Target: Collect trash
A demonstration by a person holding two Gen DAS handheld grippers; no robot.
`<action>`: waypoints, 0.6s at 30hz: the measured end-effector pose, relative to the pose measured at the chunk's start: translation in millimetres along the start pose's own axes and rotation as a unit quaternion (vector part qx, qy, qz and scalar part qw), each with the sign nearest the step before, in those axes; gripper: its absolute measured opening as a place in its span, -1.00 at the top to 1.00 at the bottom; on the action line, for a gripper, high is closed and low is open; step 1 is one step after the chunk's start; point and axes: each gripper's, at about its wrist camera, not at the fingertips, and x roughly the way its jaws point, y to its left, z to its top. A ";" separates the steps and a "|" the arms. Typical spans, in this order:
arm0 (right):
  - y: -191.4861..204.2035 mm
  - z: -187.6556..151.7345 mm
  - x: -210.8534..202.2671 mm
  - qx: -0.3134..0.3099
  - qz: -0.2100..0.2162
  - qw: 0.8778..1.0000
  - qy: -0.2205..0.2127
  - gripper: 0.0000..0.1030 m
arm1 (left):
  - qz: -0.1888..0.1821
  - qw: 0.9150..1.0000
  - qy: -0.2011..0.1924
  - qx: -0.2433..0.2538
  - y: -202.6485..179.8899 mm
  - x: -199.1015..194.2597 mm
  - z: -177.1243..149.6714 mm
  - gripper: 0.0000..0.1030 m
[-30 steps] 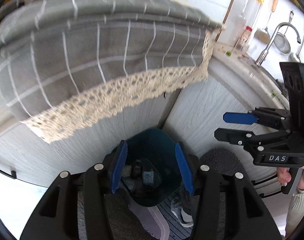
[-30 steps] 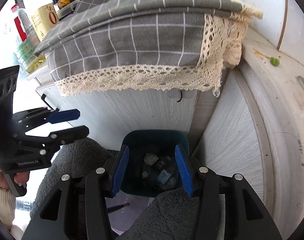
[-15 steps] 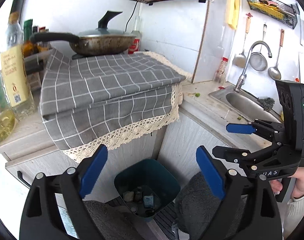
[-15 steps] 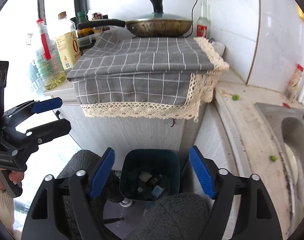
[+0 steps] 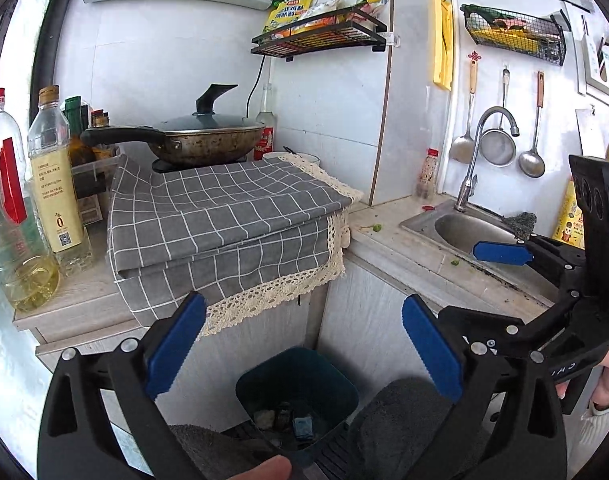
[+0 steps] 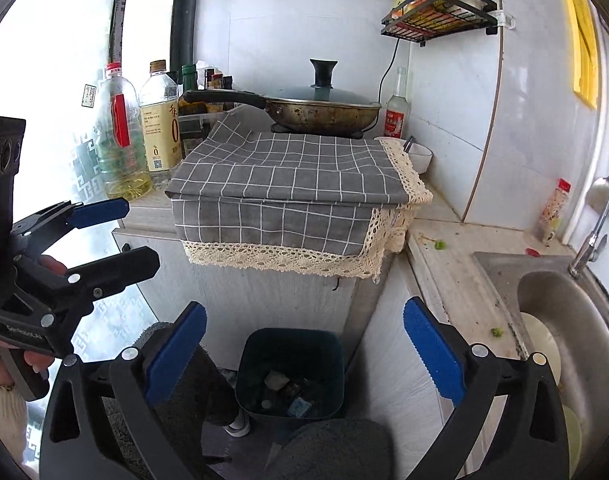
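A dark teal trash bin (image 5: 304, 372) (image 6: 292, 348) stands on the floor against the cabinet, with several bits of trash (image 5: 282, 416) (image 6: 280, 384) at its bottom. My left gripper (image 5: 302, 304) hangs above and in front of it, jaws opening wide, nothing between the blue pads. My right gripper (image 6: 304, 310) is beside it at the same height, jaws also opening and empty. Each shows in the other's view: the right gripper (image 5: 458, 284), the left gripper (image 6: 140, 232). Green scraps (image 5: 377, 227) (image 6: 439, 245) and a red scrap (image 6: 533, 252) lie on the counter.
A lidded pan (image 5: 208, 140) sits on a grey checked cloth (image 5: 232, 208) over the counter. Oil bottles (image 5: 56, 196) stand left. A steel sink (image 6: 560, 320) with a faucet (image 5: 476, 152) is right, ladles hanging above. The person's grey-trousered knees (image 6: 332, 448) are close to the bin.
Both grippers have risen and tipped up away from the bin, and their jaws have spread wide. The countertop, pan and sink have come into view.
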 end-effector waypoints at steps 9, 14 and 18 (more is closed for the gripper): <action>-0.8 3.4 6.0 0.023 -0.024 0.999 -0.007 -0.94 | -0.014 0.999 -0.031 0.002 10.6 -8.7 2.5 -0.94; 6.2 8.1 13.9 0.014 -0.035 0.999 -0.002 -0.94 | -0.014 0.999 -0.032 0.002 19.7 0.8 0.5 -0.94; 13.6 12.0 15.2 0.008 -0.027 1.000 -0.003 -0.94 | -0.010 0.999 -0.030 -0.012 27.7 6.7 -1.9 -0.94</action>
